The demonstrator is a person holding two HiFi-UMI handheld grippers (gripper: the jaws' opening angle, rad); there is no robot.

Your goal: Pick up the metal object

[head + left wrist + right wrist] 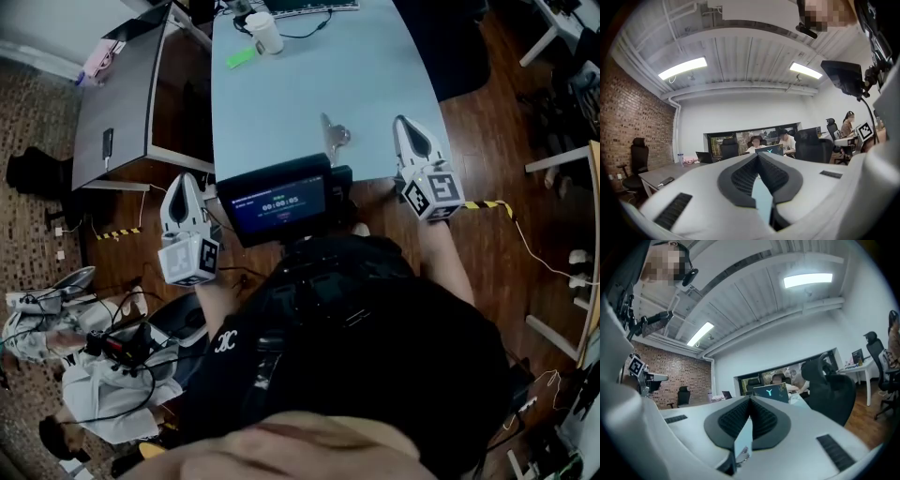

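Your left gripper [185,180] is off the table's near left corner with its fingers closed tip to tip and nothing in them. Your right gripper [403,122] is over the table's right edge, fingers also pressed together and empty.

The metal object [333,134] lies flat on the pale blue table [309,84], near the front edge. It sits between your two grippers, closer to the right one but apart from it, just beyond the screen [278,202] mounted at your chest. At the far end of the table stand a white cup [264,33] and a small green item [240,57], well apart from the metal object.

To your left is a grey desk [122,103]. The floor [487,141] is dark wood on your right.

Both gripper views look out level across the room: a brick wall [628,126], long ceiling lights [682,68], black office chairs [829,385], an open laptop [771,392] and people seated at desks.
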